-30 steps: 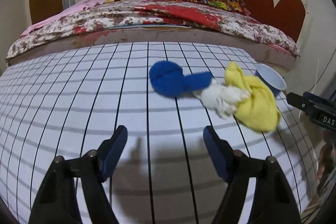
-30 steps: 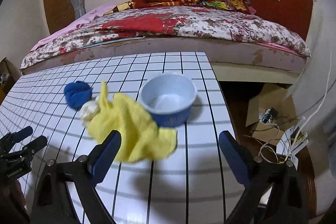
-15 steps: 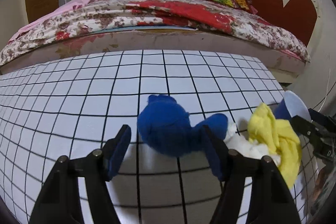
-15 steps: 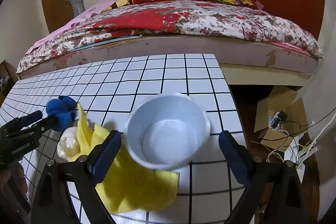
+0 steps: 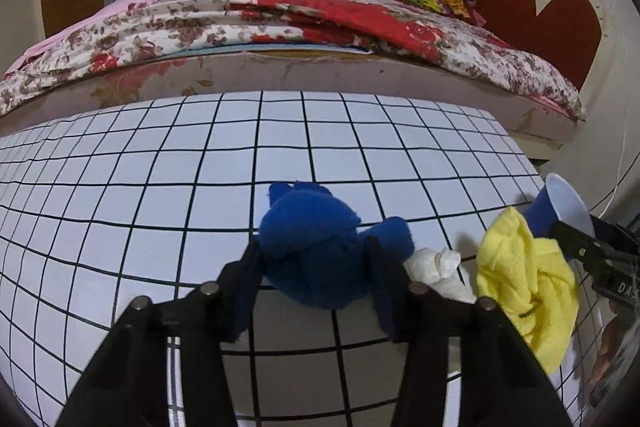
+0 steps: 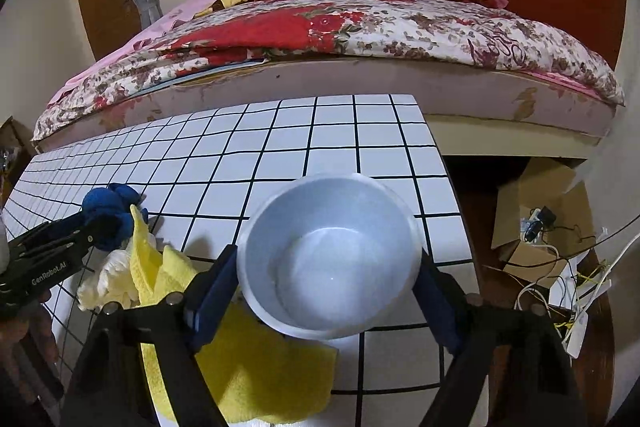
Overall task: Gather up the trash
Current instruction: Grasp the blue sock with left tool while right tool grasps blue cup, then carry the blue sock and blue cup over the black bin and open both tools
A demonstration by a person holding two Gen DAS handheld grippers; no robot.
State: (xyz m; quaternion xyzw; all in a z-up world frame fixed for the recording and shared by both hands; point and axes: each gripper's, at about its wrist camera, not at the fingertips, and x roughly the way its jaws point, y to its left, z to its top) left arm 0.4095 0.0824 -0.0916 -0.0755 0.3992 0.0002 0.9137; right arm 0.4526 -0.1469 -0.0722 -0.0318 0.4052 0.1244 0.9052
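A blue cloth wad (image 5: pixel 316 247) lies on the white gridded table (image 5: pixel 200 167). My left gripper (image 5: pixel 314 267) is shut on it, one finger on each side; it also shows in the right wrist view (image 6: pixel 108 211). A white crumpled tissue (image 5: pixel 440 267) and a yellow cloth (image 5: pixel 524 279) lie just right of it. My right gripper (image 6: pixel 324 279) is shut on a blue bowl with a pale inside (image 6: pixel 332 255), near the table's right edge. The yellow cloth (image 6: pixel 240 359) lies under and left of the bowl.
A bed with a floral cover (image 5: pixel 300 27) stands right behind the table. The table's right edge (image 6: pixel 448 167) drops to a floor with a cardboard box (image 6: pixel 540 211) and loose cables (image 6: pixel 560 291).
My left gripper moved forward and closed on the blue cloth wad. My right gripper moved forward and closed on the bowl.
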